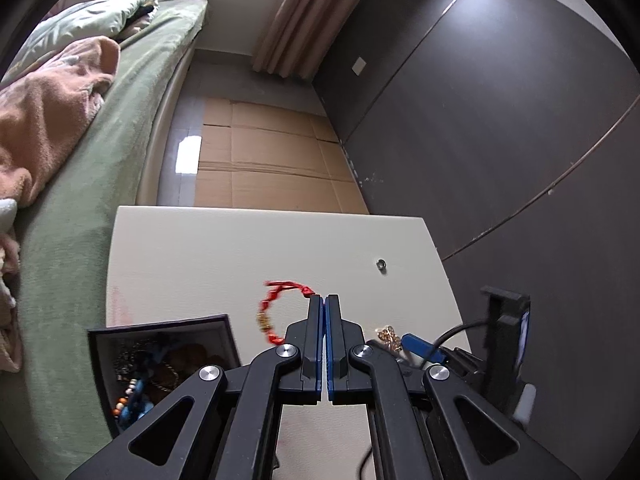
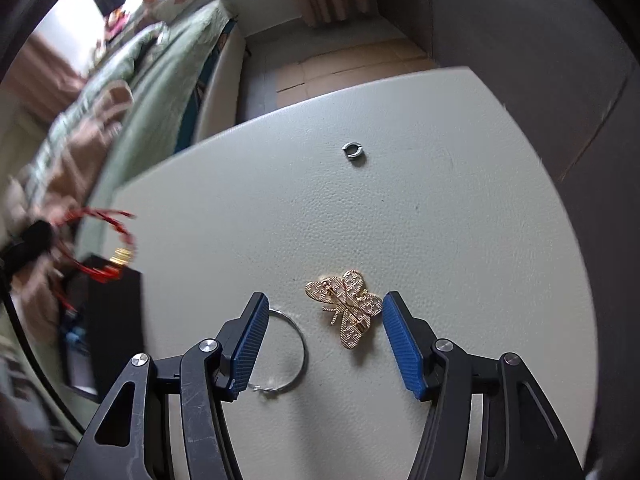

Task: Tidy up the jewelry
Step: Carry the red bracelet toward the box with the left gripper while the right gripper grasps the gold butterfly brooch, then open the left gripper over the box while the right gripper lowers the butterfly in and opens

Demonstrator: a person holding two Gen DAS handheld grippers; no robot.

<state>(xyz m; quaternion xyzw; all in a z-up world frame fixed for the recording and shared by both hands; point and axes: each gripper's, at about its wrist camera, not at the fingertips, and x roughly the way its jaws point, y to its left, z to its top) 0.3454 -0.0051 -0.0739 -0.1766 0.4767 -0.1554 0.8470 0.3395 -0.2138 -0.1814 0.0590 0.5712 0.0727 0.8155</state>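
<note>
Two claws at work: left gripper (image 1: pixel 323 300) is clenched on the red bracelet (image 1: pixel 272 312), hanging it near the box (image 1: pixel 224 322), w/ the right gripper (image 2: pixel 322 312) parted around the gold brooch (image 2: pixel 346 306), pads not touching it. Box already holds beads & chains. Left on the table (image 2: pixel 440 200): brooch, hoop (image 2: pixel 294 348), small ring (image 2: pixel 353 150); approx. halfway, judging by that.

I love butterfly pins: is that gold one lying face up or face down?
Face down. In the right wrist view the butterfly brooch shows its pin bar and clasp running across its back, on the white table.
</note>
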